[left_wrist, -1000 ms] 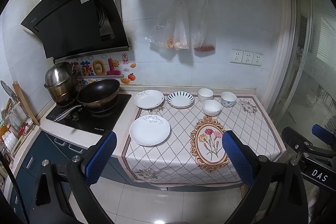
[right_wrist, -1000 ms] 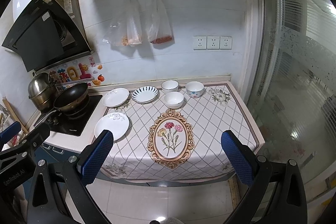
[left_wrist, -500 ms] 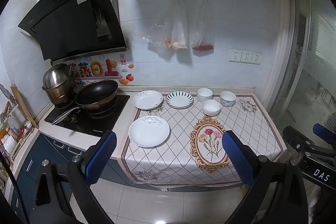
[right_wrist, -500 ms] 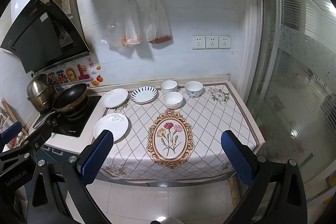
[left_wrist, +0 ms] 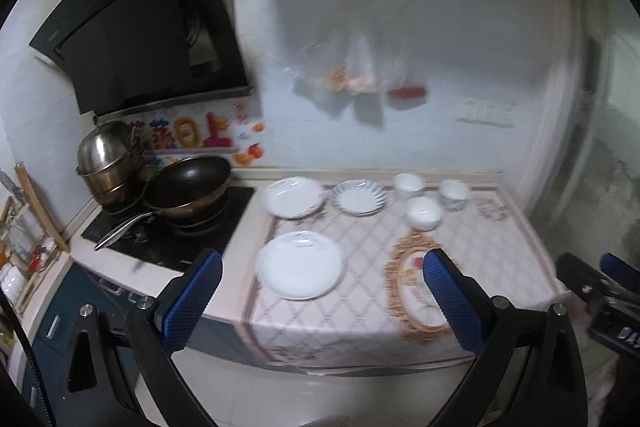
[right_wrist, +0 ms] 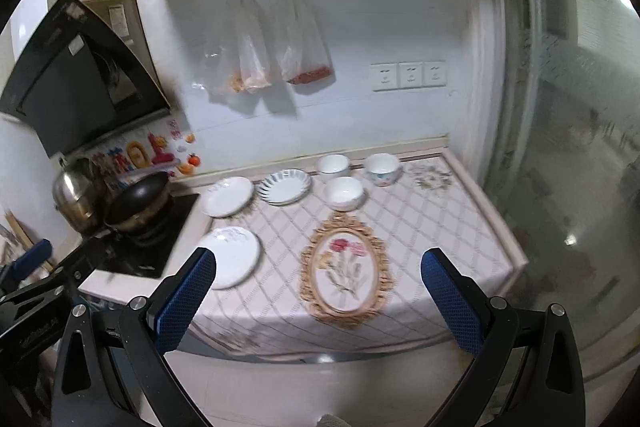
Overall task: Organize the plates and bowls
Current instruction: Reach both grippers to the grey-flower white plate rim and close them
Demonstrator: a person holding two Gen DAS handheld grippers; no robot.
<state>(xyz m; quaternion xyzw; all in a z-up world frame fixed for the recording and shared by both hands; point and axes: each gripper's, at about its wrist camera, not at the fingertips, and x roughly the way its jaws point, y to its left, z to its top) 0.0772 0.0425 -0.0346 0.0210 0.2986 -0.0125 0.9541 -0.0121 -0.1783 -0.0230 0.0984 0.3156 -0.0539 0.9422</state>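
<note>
Three plates lie on the patterned cloth: a large white plate (left_wrist: pixel 300 264) (right_wrist: pixel 232 261) at the front left, a second white plate (left_wrist: pixel 295 197) (right_wrist: pixel 227 191) behind it, and a blue-striped plate (left_wrist: pixel 359 197) (right_wrist: pixel 284 185) beside that. Three bowls stand at the back: a white bowl (left_wrist: pixel 407 183) (right_wrist: pixel 334 163), a flower-printed bowl (left_wrist: pixel 453 193) (right_wrist: pixel 382 168), and a white bowl (left_wrist: pixel 423 213) (right_wrist: pixel 343 192) in front of them. My left gripper (left_wrist: pixel 322 279) is open, held off the counter's front edge. My right gripper (right_wrist: pixel 318 277) is open too, empty, facing the cloth's flower medallion.
A black cooktop (left_wrist: pixel 176 227) on the left carries a dark wok (left_wrist: pixel 188 185) and a steel pot (left_wrist: pixel 106 159), under a black range hood (left_wrist: pixel 140 27). Plastic bags (right_wrist: pixel 276 47) hang on the back wall. A glass partition (right_wrist: pixel 568 147) bounds the right side.
Both grippers have moved closer to the counter, so the plates and bowls look larger and the views are blurred. Nothing on the counter has shifted, and both stay open.
</note>
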